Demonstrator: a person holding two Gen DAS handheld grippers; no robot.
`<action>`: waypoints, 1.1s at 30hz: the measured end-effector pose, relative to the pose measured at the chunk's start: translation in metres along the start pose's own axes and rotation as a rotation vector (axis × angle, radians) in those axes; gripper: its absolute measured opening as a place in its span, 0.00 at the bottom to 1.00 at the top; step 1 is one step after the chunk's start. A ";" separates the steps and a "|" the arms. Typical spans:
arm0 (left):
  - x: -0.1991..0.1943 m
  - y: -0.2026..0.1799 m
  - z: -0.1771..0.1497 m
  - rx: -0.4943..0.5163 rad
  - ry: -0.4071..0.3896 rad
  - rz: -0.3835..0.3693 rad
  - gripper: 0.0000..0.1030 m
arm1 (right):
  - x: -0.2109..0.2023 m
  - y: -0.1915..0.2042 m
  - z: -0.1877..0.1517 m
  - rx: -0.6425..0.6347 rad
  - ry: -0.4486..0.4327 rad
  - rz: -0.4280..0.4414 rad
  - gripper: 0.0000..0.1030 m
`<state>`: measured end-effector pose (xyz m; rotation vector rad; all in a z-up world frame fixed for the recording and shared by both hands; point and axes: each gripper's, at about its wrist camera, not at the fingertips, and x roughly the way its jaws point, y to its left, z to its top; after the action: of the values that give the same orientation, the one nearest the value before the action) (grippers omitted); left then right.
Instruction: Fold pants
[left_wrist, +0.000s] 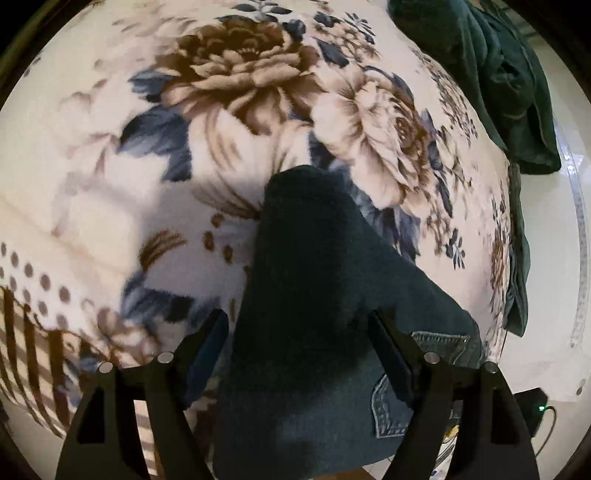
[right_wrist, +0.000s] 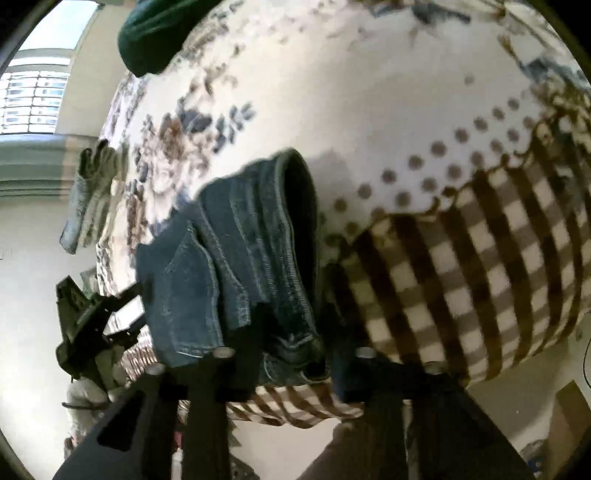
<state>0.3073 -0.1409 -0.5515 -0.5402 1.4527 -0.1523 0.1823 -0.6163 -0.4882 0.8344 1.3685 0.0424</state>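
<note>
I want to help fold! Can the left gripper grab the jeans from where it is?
Probably yes. The left gripper is open with the jeans lying right between its fingers on the flowery blanket, and nothing blocks them.

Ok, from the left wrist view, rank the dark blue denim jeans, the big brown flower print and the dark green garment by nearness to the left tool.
1. Dark blue denim jeans: between the left tool fingers.
2. Big brown flower print: ahead, mid-blanket.
3. Dark green garment: far right edge.

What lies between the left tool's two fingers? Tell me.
The folded jeans fill the gap between the open left tool's fingers, lying on the floral blanket. This shows in the left wrist view.
</note>
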 end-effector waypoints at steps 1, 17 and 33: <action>-0.001 -0.001 -0.001 0.001 -0.001 0.001 0.74 | -0.006 0.003 -0.004 -0.011 -0.014 0.004 0.18; 0.000 -0.007 0.020 0.006 -0.024 -0.029 0.75 | 0.037 -0.078 -0.036 0.265 0.226 0.225 0.79; 0.041 0.050 0.053 -0.244 -0.005 -0.224 0.34 | 0.041 -0.022 -0.004 0.105 0.140 0.117 0.42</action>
<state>0.3531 -0.1010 -0.6094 -0.9021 1.4120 -0.1511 0.1794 -0.6099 -0.5347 1.0146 1.4614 0.1230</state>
